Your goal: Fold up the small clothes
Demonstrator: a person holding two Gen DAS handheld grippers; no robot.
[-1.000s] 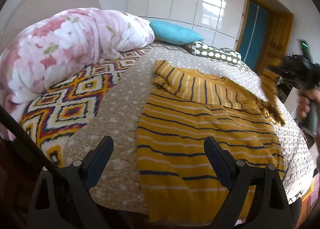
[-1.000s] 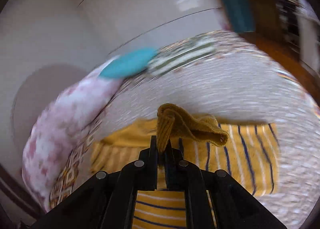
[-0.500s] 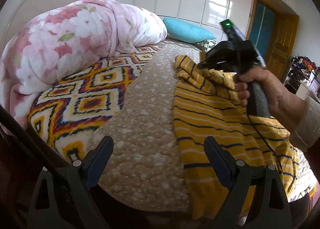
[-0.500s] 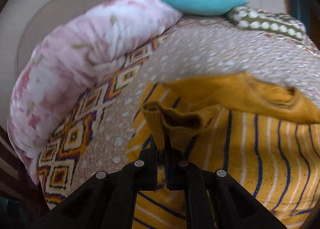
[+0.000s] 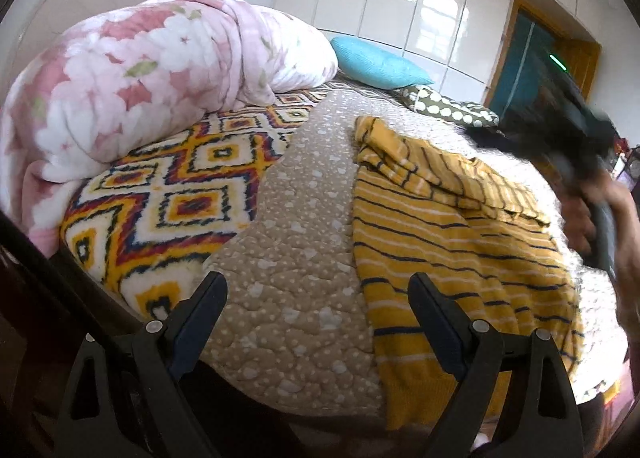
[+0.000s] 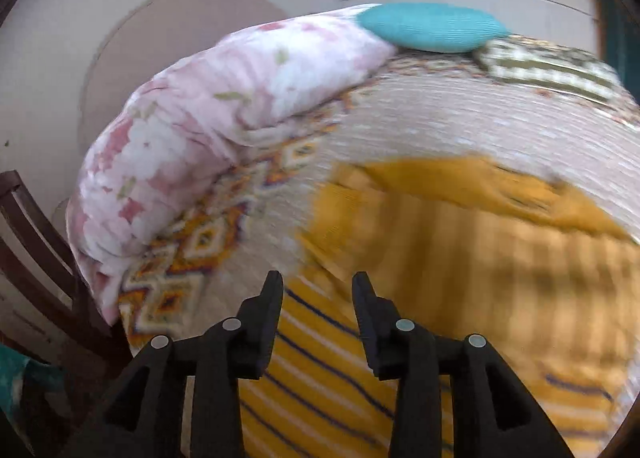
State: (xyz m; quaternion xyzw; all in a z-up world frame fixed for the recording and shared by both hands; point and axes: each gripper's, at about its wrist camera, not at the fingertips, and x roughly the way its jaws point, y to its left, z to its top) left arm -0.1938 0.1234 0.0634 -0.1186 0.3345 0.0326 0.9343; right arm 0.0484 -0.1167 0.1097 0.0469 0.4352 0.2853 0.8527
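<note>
A small yellow sweater with navy and white stripes [image 5: 452,254] lies on the bed, its lower hem hanging over the near edge. One sleeve [image 5: 404,162] is folded across the chest. My left gripper [image 5: 318,286] is open and empty, low at the bed's near edge beside the sweater's left side. My right gripper [image 6: 318,286] is open and empty above the sweater [image 6: 460,278], which is blurred in that view. The right gripper's body [image 5: 560,118] and the hand holding it show blurred at the right of the left wrist view.
A pink floral duvet [image 5: 140,98] is heaped at the left over a diamond-patterned blanket [image 5: 180,194]. A teal pillow [image 5: 376,62] and a dotted pillow [image 5: 444,108] lie at the far end. The sweater rests on a beige quilted cover [image 5: 296,258]. A dark chair [image 6: 36,250] stands left of the bed.
My right gripper carried the sleeve across the sweater, opened and let it go, then pulled back to the right. The left gripper stayed open.
</note>
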